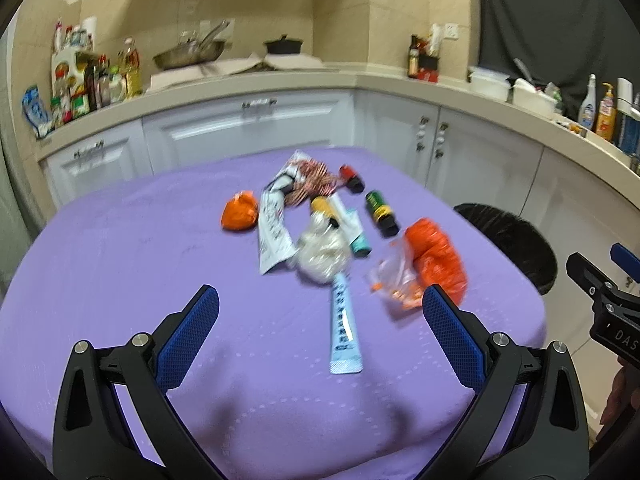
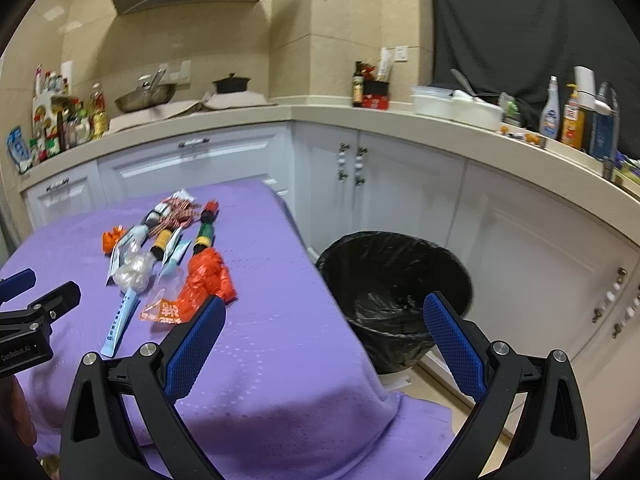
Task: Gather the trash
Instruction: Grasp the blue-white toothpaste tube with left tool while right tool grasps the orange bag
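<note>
Orange crumpled plastic bags, two (image 1: pixel 438 254) (image 1: pixel 239 213), lie among three small bottles (image 1: pixel 382 213) (image 1: pixel 352 178) (image 1: pixel 326 210), a long pale-blue tube wrapper (image 1: pixel 344 330) and a clear plastic wad (image 1: pixel 322 254) mid-counter on purple cloth (image 1: pixel 120 264). One black-lined round bin (image 2: pixel 394 292) stands just beside the counter's right edge. Both grippers (image 1: pixel 320 312) (image 2: pixel 324 320) hover with fingers apart over bare cloth.
</note>
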Available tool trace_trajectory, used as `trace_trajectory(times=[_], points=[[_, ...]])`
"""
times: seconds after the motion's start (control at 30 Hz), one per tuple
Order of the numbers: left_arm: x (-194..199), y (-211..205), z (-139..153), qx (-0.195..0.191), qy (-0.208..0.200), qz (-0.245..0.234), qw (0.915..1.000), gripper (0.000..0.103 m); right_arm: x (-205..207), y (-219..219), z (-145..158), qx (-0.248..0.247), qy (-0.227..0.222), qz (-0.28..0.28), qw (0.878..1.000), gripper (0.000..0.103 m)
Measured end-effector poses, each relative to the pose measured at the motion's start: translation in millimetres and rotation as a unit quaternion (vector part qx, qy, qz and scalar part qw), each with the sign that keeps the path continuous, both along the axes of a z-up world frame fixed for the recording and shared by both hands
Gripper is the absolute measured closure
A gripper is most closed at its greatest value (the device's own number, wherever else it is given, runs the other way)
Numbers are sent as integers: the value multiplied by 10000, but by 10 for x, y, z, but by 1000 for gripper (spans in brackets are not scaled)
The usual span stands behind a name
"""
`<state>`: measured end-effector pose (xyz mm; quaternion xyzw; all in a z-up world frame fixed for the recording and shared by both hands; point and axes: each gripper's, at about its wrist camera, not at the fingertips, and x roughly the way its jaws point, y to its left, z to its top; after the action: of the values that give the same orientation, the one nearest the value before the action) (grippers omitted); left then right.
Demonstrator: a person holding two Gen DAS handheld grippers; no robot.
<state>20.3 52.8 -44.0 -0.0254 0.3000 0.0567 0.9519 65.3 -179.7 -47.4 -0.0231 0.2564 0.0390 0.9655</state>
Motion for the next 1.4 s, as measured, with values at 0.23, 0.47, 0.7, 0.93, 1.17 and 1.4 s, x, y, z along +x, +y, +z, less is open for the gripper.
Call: trace_trajectory(times=[0.23,0.47,0.7,0.93,1.17,1.4], points=[[116,24,-180,6,232,-63,9997,4,149,117,-139,20,170,186,9997,6],[278,-23,-494,-63,666,-182,9976,25,274,179,-327,22,468,297,9985,6],[349,-89,-626,-50,759,-356,9965,43,350,231,-402,81,612,409,9973,6],[343,-37,-601,-147,655,-463,9967,77,417,363,-394,93,592,635,9962,6],[313,54,-573,-300,623,-500,9964,85,499,523,-364,142,473,927,9945,7],[248,142,-494,-289,463,-412,9977,85,544,619,-378,199,485,1062,9930,7]])
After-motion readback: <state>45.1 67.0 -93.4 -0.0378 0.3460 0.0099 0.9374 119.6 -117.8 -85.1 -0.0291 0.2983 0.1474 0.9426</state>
